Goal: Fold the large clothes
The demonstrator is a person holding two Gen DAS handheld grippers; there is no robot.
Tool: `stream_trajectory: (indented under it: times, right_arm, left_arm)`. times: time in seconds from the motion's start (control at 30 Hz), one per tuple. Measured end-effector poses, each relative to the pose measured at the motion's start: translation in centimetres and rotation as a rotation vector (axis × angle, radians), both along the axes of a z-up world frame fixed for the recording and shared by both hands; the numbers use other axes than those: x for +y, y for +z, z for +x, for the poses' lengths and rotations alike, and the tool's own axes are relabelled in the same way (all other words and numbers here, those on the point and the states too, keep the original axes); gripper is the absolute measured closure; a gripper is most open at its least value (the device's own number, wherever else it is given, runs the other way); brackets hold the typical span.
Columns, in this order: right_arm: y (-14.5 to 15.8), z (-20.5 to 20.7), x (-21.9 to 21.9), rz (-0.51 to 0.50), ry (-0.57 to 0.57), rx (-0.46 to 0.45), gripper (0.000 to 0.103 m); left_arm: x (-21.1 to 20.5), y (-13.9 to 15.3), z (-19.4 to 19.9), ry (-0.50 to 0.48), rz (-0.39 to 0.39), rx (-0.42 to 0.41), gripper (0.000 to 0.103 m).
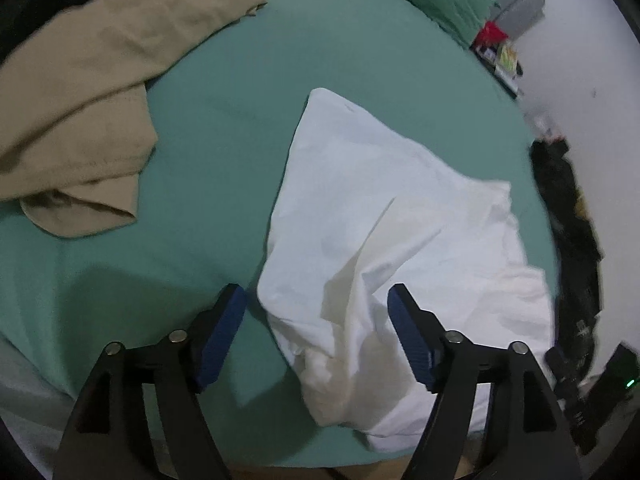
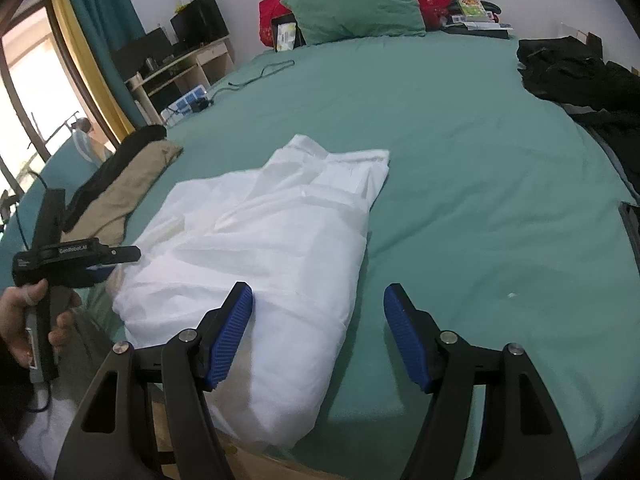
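A large white garment (image 1: 384,240) lies loosely folded on the green bed sheet (image 1: 224,128), near the bed's front edge. It also shows in the right wrist view (image 2: 264,248). My left gripper (image 1: 316,300) is open and empty just above the garment's near corner. My right gripper (image 2: 318,300) is open and empty above the garment's near right edge. The left gripper is also seen from the side in the right wrist view (image 2: 120,256), held in a hand at the garment's left side.
A tan garment (image 1: 80,92) lies at the left, over something black (image 2: 120,160). Black clothes (image 2: 580,76) lie at the bed's right edge. A green pillow (image 2: 356,8), a red pillow and small items are at the headboard. A black cable (image 2: 260,72) lies on the sheet.
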State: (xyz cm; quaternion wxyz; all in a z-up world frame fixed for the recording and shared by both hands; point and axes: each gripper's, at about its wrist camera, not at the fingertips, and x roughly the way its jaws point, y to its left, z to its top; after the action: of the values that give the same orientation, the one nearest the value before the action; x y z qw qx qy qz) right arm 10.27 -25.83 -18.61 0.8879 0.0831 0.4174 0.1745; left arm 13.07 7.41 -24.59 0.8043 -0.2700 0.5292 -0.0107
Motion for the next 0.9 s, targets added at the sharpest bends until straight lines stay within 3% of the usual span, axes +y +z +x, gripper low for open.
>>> stream_trajectory:
  times: [0.13, 0.3, 0.47, 0.53, 0.6, 0.63, 0.7, 0.77, 0.83, 0.9]
  right_arm:
    - [0.8, 0.0, -1.1, 0.042, -0.024, -0.022, 0.034]
    - [-1.1, 1.1, -1.9, 0.1, -0.064, 0.06, 0.034]
    - [-2.6, 1.7, -2.1, 0.149, -0.069, 0.108, 0.034]
    - [-3.2, 1.9, -2.2, 0.162, -0.072, 0.131, 0.034]
    - [-3.7, 2.0, -2.5, 0.197, -0.076, 0.153, 0.034]
    - [-3.8, 2.0, -2.6, 0.212, -0.079, 0.158, 0.034]
    - [-3.5, 1.9, -2.5, 0.207, -0.076, 0.15, 0.034]
    - [-2.9, 1.6, -2.3, 0.193, -0.065, 0.128, 0.034]
    - [-2.7, 1.5, -2.2, 0.195, -0.05, 0.121, 0.034]
    - [-3.1, 1.6, -2.2, 0.203, -0.046, 0.13, 0.034]
  left_arm:
    - [-1.5, -0.2, 0.4, -0.063, -0.072, 0.0, 0.023]
    - [-5.1, -0.4, 1.0, -0.225, -0.088, -0.02, 0.016]
    - [-7.1, -0.3, 1.2, -0.343, -0.173, -0.042, 0.016]
    - [-8.9, 0.0, 0.8, -0.416, -0.073, -0.058, 0.016]
    - [-11.7, 0.5, 0.3, -0.533, 0.116, -0.095, 0.016]
    - [-11.8, 0.6, 0.1, -0.552, 0.153, -0.105, 0.016]
    - [-11.0, 0.8, 0.8, -0.502, 0.123, -0.097, 0.016]
    - [-8.4, 0.9, 1.2, -0.377, 0.068, -0.095, 0.016]
    - [-6.7, 1.3, 0.9, -0.278, 0.159, -0.125, 0.016]
    - [-6.1, 1.8, 0.0, -0.241, 0.225, -0.177, 0.016]
